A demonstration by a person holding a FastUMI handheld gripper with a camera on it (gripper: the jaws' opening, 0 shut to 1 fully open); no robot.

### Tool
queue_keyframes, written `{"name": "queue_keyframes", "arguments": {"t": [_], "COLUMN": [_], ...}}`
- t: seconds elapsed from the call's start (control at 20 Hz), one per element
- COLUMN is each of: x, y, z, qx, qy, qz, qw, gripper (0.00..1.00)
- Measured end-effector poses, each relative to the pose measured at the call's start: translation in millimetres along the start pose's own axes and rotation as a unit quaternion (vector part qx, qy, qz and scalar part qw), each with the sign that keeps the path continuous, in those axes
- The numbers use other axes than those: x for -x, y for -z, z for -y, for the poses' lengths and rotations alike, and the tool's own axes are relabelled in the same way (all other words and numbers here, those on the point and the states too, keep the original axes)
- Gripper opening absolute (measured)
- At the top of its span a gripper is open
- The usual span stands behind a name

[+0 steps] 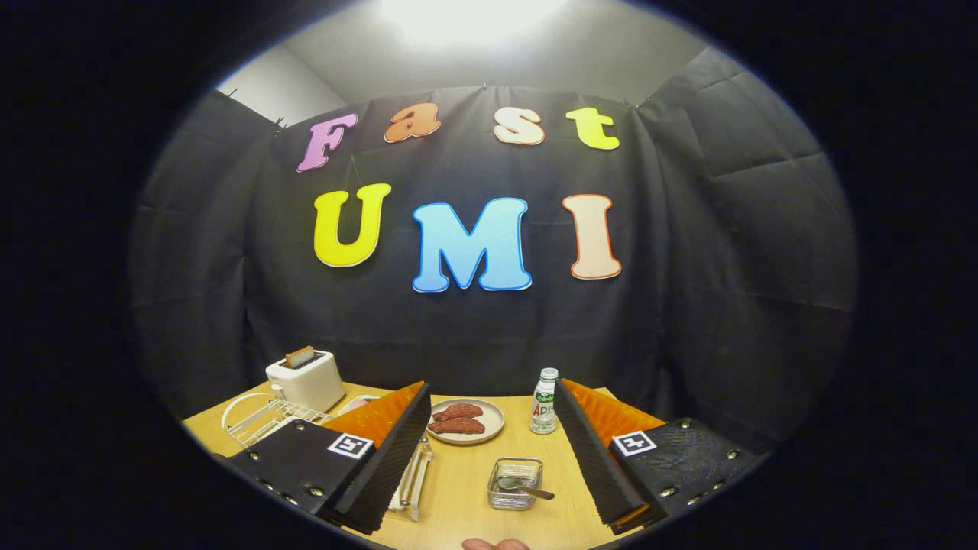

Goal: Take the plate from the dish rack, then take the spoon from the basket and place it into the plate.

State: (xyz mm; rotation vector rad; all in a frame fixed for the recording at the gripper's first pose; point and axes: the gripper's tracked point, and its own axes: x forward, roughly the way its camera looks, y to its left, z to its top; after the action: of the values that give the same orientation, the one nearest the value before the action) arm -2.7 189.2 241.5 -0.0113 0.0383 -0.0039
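My gripper (493, 388) is open and held above a wooden table (458, 504), with nothing between its fingers. A small wire basket (515, 495) stands on the table between the fingers, close to me. A metal spoon (523, 486) lies in it with its handle sticking out to the right. A white wire dish rack (263, 418) sits to the left, partly behind the left finger. A pale plate rim (357, 402) peeks out just above that finger, next to the rack; most of it is hidden.
A beige plate (489, 429) with red meat slices lies beyond the basket. A small bottle (544, 402) stands by the right fingertip. A white toaster (306, 379) holding bread sits behind the rack. A clear holder (413, 481) lies beside the left finger. A person's fingertip (495, 544) shows nearest me.
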Motion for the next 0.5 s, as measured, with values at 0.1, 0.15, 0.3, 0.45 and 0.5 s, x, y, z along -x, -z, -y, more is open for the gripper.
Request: {"name": "queue_keyframes", "arguments": {"t": [0.1, 0.15, 0.3, 0.45, 0.5], "x": [-8, -12, -28, -44, -48], "y": [1, 1, 8, 21, 28], "z": [-30, -44, -83, -112, -121], "qx": [-0.005, -0.008, -0.019, -0.017, -0.015], "qy": [-0.012, -0.019, -0.035, -0.036, -0.035], "qz": [-0.036, -0.052, -0.098, -0.144, -0.159], "qw": [0.999, 0.998, 0.994, 0.989, 0.986], "gripper": [0.98, 0.99, 0.98, 0.99, 0.99]}}
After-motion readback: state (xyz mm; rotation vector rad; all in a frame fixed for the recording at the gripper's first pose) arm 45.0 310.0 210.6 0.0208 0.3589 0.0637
